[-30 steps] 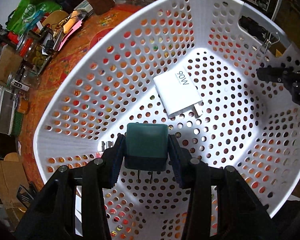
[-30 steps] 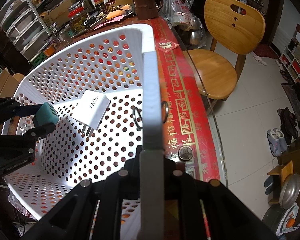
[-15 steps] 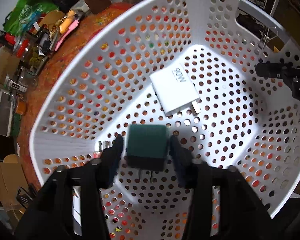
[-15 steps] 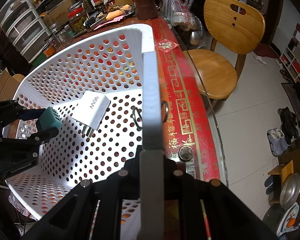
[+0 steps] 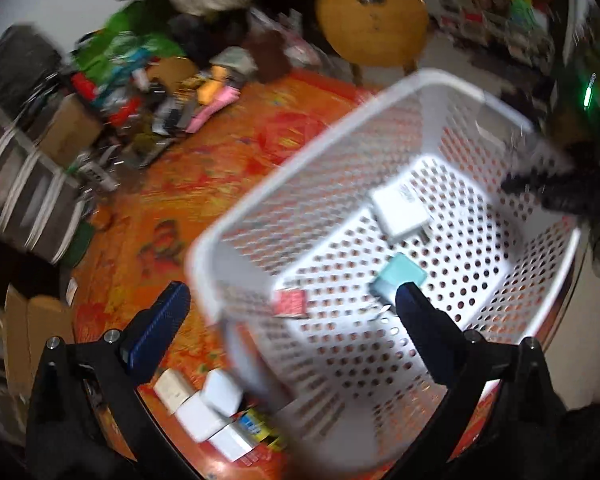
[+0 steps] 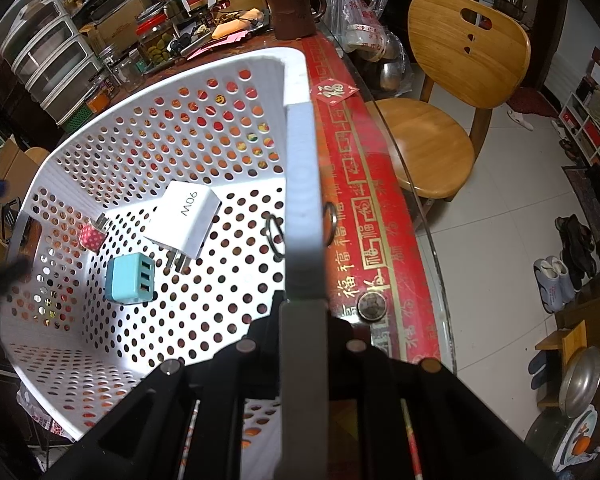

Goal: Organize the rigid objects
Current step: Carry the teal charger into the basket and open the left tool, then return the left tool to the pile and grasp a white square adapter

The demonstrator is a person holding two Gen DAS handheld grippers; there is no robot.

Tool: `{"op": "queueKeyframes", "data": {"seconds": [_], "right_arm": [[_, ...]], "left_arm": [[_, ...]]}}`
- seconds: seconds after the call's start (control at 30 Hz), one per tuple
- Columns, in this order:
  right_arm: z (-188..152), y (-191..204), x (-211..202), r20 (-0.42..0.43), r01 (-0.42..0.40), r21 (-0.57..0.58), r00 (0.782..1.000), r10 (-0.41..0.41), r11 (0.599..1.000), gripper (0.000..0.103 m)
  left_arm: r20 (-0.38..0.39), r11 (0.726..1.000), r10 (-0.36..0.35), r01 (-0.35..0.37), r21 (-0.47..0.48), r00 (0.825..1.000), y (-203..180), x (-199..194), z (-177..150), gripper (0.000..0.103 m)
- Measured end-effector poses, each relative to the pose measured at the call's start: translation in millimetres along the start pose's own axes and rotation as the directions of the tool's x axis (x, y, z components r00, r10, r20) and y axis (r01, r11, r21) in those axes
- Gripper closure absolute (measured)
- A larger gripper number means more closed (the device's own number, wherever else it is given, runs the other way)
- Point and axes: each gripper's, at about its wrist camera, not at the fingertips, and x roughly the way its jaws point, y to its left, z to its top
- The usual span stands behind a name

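A white perforated basket [image 5: 300, 168] [image 6: 296, 160] stands on the orange-red table. On its floor lie a teal USB charger [image 5: 398, 280] [image 6: 130, 279], a white "M06" charger [image 5: 400, 210] [image 6: 188, 218] and a small red spotted plug [image 5: 290, 302] [image 6: 91, 236]. My left gripper [image 5: 288, 308] is open and empty, raised over the basket's left rim. My right gripper [image 6: 300, 312] is shut on the basket's right rim.
Several white chargers [image 5: 204, 404] lie on the table outside the basket, near my left gripper. Clutter, jars and a brown mug [image 6: 292, 12] fill the table's far end. A wooden chair [image 6: 448, 92] stands beside the table. A coin [image 6: 372, 306] lies near the edge.
My left gripper opened and let go of the teal charger, which now lies on the basket floor. The gripper pulled back and left, above the rim. The right gripper has not moved.
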Motion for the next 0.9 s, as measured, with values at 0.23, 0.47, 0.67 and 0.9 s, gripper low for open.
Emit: {"op": "queueKeyframes", "data": {"seconds": [0.23, 0.47, 0.67, 0.9], "right_arm": [[0, 0, 0, 0.002, -0.001, 0.001, 1.0, 0.001, 1.0, 0.091], [1, 0, 0, 0.005, -0.003, 0.005, 1.0, 0.003, 1.0, 0.091], [0, -1, 1, 0.005, -0.003, 0.003, 1.0, 0.003, 1.0, 0.091], [0, -1, 1, 0.005, -0.003, 0.001, 1.0, 0.003, 1.0, 0.091]], "left_arm": [[0.015, 0.97, 0.124, -0.118, -0.212, 0.992, 112, -54, -44, 0.001], [-0.199, 0.933, 0.112, -0.172, -0.316, 0.973, 174, 24, -102, 0.001], [-0.317, 0.883, -0.041, -0.114, -0.455, 0.947, 195, 104, -138, 0.015], [-0.326, 0.829, -0.128, -0.079, -0.553, 0.937, 205, 143, -154, 0.029]]}}
